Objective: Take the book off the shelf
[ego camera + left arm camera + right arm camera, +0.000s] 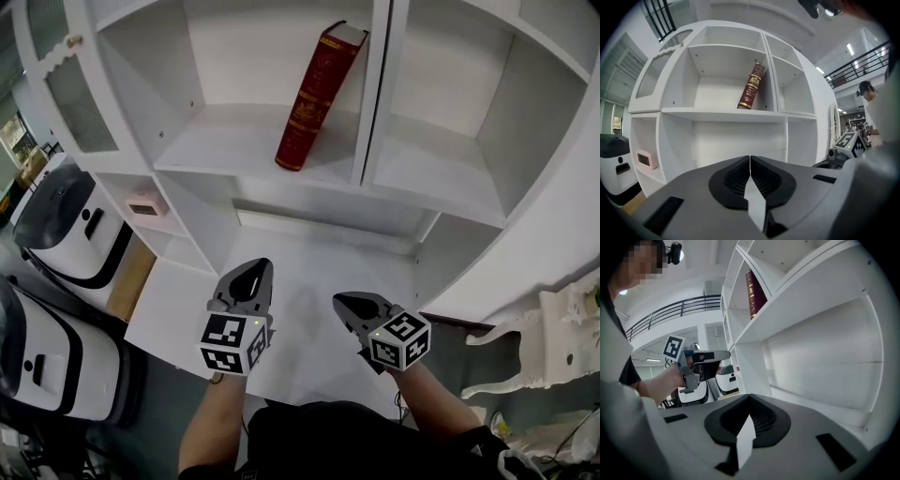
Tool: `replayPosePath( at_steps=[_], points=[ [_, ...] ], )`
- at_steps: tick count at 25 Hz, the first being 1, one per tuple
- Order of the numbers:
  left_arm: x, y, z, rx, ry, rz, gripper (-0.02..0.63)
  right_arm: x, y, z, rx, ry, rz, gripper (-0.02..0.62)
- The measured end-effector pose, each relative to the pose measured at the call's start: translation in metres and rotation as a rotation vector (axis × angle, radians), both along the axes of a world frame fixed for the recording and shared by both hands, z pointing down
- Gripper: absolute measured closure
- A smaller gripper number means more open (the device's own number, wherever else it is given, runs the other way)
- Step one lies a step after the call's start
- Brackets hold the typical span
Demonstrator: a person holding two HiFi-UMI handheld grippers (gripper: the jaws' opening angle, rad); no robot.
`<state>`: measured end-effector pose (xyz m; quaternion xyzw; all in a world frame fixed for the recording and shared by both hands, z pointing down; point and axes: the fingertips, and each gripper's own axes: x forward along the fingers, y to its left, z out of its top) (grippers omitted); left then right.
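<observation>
A dark red book point(317, 96) with gold print leans against the divider in the upper middle compartment of the white shelf unit point(253, 141). It also shows in the left gripper view as the book point(752, 86) and in the right gripper view as the book point(754, 293). My left gripper point(251, 277) hangs low in front of the unit, jaws closed together, nothing between them. My right gripper point(356, 307) is beside it, also shut and empty. Both are well below and short of the book.
Two white-and-black machines point(66, 225) stand on the floor at the left. A small pink box point(143, 205) sits in a lower left cubby. A white carved furniture leg point(544, 337) is at the right. A person point(867, 93) stands far off.
</observation>
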<state>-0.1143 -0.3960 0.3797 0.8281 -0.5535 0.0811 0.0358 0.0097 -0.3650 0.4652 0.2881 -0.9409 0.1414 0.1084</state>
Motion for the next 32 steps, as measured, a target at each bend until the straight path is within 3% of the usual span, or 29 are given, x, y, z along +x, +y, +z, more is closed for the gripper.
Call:
replayPosePath(
  at_steps=[8, 22, 32],
  points=[
    [0.009, -0.021, -0.051, 0.015, -0.019, 0.041, 0.591, -0.012, -0.009, -0.017, 0.015, -0.017, -0.018, 0.581],
    [0.021, -0.053, -0.123, 0.117, -0.090, 0.073, 0.455, -0.025, -0.021, -0.033, 0.018, -0.042, 0.011, 0.581],
    [0.037, -0.075, -0.152, 0.154, -0.122, 0.075, 0.396, -0.022, -0.017, -0.035, 0.014, -0.046, 0.016, 0.581]
  ],
)
